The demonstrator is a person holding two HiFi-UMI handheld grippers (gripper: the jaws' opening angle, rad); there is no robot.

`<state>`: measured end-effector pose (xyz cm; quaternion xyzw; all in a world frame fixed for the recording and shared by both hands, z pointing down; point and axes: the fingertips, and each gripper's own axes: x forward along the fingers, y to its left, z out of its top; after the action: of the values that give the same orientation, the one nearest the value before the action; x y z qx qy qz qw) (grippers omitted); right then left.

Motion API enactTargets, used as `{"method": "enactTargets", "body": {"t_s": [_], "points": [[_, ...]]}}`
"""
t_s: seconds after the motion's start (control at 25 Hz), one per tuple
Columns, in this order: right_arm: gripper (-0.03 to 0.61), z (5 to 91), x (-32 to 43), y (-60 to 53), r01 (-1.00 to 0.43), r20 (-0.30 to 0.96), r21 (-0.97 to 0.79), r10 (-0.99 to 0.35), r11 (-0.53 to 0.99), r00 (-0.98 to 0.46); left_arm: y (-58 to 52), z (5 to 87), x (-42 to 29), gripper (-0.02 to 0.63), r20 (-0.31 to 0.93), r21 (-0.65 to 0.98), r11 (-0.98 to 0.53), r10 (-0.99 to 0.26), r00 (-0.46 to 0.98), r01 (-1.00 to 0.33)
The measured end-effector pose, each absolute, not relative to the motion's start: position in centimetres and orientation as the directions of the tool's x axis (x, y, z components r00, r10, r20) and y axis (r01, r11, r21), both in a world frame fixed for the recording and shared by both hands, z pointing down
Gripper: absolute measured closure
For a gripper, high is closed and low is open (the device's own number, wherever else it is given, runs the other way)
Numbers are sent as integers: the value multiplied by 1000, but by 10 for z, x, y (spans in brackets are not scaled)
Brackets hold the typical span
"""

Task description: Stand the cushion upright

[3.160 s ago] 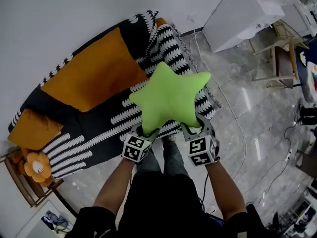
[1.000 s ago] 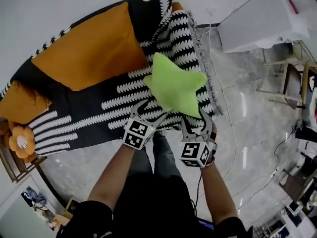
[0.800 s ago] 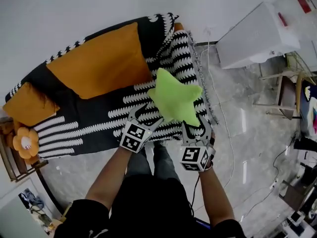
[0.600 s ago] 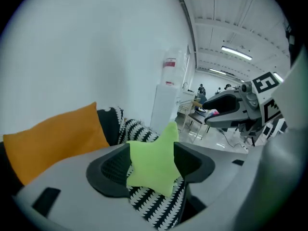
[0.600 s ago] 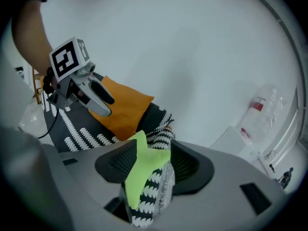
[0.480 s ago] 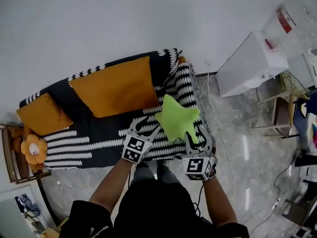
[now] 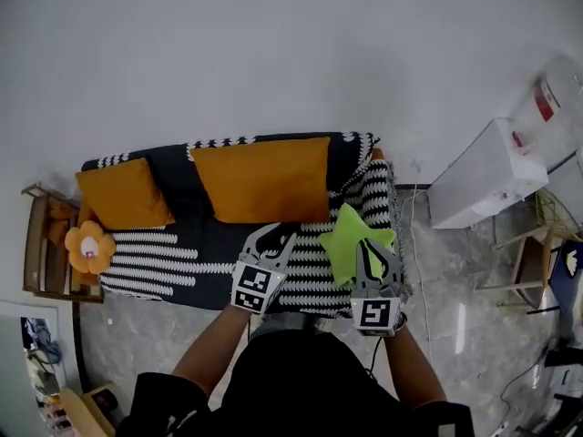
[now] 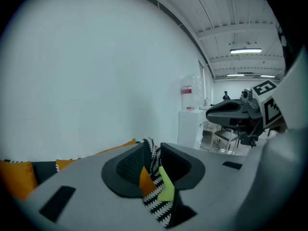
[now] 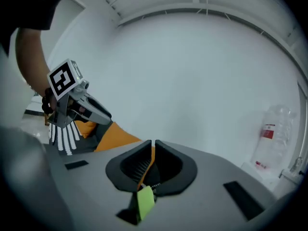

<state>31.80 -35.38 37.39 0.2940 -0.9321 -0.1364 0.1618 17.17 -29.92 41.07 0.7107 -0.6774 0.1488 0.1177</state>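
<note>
Head view gives me the green star cushion (image 7: 340,243) standing on the sofa (image 7: 182,191); the tool views add empty jaws closing (left tool (image 8: 153,151) wider, right tool (image 9: 153,146) nearly together)

Light: you get even, bright light from ceiling tubes (image 8: 245,51).
Glare: streaks on the floor (image 7: 458,321).
Edges: fisheye-bent, dark corners.

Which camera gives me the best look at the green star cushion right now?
The head view: it shows most of the green star cushion on the striped sofa, near its right end. The left gripper view gives only a green sliver of the cushion beyond the jaws, and the right gripper view the same sliver.
</note>
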Motion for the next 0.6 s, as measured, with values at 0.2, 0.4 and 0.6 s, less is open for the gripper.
{"method": "enactTargets", "body": {"t_s": [0.2,0.4,0.6], "points": [[534,348,286,-339,-528,165,153,-548,836,-820,-250,369,120,526,266,-5,90,-960,-88,-996],[549,341,257,-331,-567,144,-65,-555,821,-819,-194,336,64,532,194,32,170,-968,-161,-985],[549,336,228,-297,-574,139,-89,-561,814,-816,-143,329,15,541,179,-9,200,-964,-198,-980]]}}
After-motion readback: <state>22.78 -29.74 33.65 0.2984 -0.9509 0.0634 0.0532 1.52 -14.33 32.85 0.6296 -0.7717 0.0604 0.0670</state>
